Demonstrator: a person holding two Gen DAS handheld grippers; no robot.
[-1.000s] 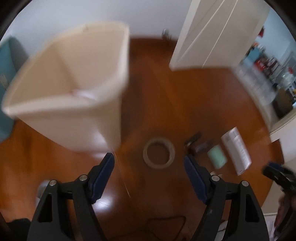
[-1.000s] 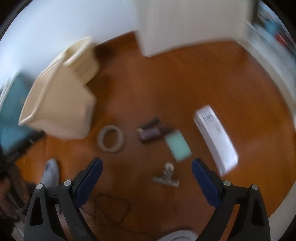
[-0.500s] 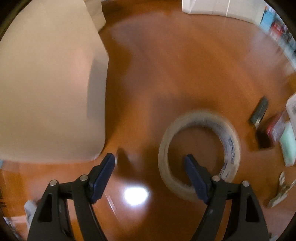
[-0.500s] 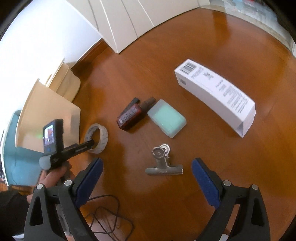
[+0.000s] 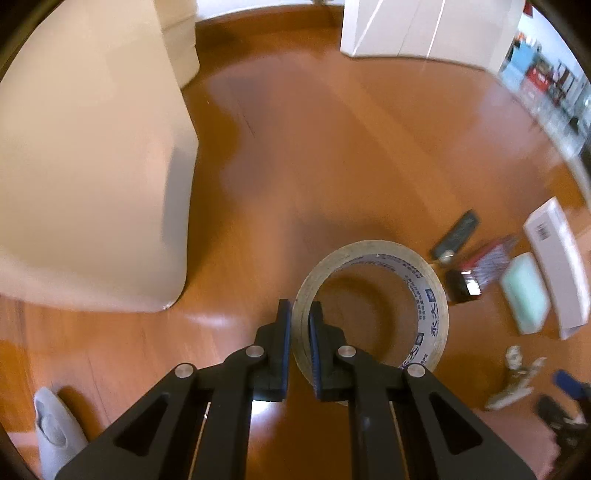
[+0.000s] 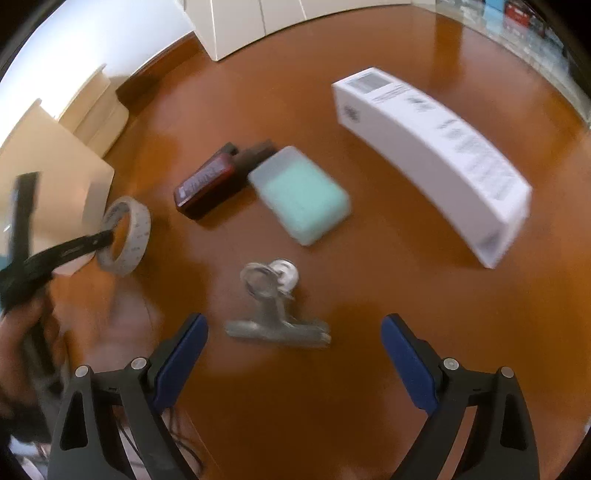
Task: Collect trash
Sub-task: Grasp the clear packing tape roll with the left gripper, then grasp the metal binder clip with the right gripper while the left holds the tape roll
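My left gripper (image 5: 300,325) has just closed, pinching the wall of the light, stiff, beige ring-shaped roll of packing tape (image 5: 373,302) beside the cream bin (image 5: 92,166); my right gripper (image 6: 294,360) hangs spread above a metal bulldog clip (image 6: 275,306).

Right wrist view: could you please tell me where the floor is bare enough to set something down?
Bare floor lies near the right gripper, below the clip and white box, and beyond the red pack toward the cabinets. It is crowded around the green case.
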